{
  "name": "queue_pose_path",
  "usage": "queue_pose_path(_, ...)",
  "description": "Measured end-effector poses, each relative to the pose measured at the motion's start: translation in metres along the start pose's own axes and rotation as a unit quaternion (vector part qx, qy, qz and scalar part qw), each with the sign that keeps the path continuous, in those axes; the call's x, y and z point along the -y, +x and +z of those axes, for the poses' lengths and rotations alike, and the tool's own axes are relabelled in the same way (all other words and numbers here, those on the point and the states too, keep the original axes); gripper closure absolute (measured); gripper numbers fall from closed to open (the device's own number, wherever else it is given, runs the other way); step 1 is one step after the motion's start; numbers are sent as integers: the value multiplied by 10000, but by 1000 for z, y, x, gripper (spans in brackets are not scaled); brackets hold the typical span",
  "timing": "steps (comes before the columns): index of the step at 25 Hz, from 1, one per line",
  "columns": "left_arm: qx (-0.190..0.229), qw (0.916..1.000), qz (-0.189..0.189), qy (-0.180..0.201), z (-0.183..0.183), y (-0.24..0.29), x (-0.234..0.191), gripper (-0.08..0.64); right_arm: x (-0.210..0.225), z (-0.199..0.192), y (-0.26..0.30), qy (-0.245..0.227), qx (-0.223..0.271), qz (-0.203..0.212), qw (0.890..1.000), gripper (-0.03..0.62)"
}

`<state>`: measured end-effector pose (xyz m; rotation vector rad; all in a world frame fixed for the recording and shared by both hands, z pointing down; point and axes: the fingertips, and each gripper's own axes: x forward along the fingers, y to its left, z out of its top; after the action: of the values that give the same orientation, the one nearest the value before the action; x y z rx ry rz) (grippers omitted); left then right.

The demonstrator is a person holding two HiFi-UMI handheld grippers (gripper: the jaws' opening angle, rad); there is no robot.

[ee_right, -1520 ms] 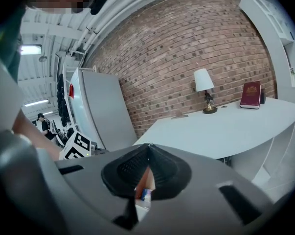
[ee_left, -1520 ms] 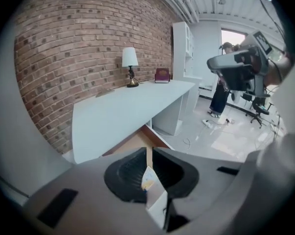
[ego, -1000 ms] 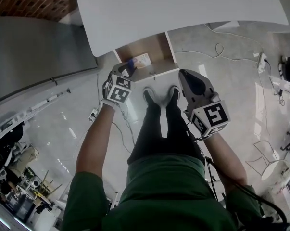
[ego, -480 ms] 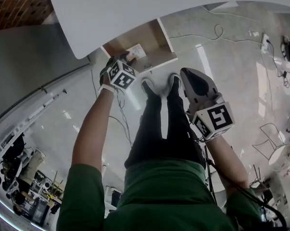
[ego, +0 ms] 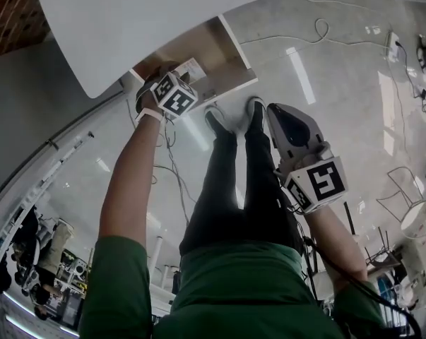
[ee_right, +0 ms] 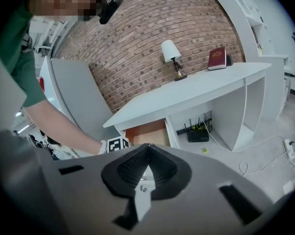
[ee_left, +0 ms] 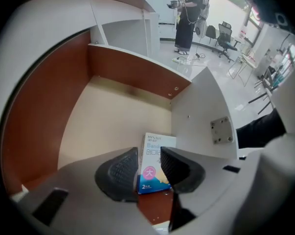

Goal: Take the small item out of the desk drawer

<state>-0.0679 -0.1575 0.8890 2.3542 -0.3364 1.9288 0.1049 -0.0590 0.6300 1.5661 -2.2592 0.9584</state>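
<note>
The open desk drawer [ego: 230,83] sticks out from under the white desk [ego: 163,13]; its wooden inside [ee_left: 39,116] fills the left gripper view. A small white-and-blue box [ee_left: 155,155] lies on the drawer floor near the front, also seen in the head view [ego: 192,67]. My left gripper [ee_left: 148,169] reaches down into the drawer [ego: 162,83]. Its jaws stand open, with the box showing in the gap between them, and the pads do not visibly press on it. My right gripper [ego: 277,115] hangs over the person's right leg, away from the drawer, shut with nothing in it [ee_right: 147,166].
The person's legs and shoes [ego: 230,122] stand just in front of the drawer. Cables [ego: 318,27] trail on the glossy floor. A lamp [ee_right: 170,50] and a red book [ee_right: 216,58] sit on the desk top; a router [ee_right: 198,131] sits under it.
The left gripper has gone forward and down into the drawer until the box lies between its jaws. The right gripper has hardly moved.
</note>
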Motion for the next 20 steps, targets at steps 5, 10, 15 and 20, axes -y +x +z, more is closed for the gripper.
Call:
queue_pose_path(5, -159, 9995, -82, 278, 0, 22, 1, 423, 5, -14, 3, 64, -128, -5, 9999, 591)
queue_pose_path(10, -343, 9982, -85, 483, -2, 38, -4, 430, 7, -15, 8, 80, -145, -14, 9999, 591)
queue_pose_path(15, -529, 9973, -243, 456, -11, 50, -3, 448, 8, -16, 9, 125, -144, -40, 9998, 591)
queue_pose_path(20, -611, 9964, -343, 484, -12, 52, -2, 462, 6, -16, 9, 261, -125, -82, 9995, 591)
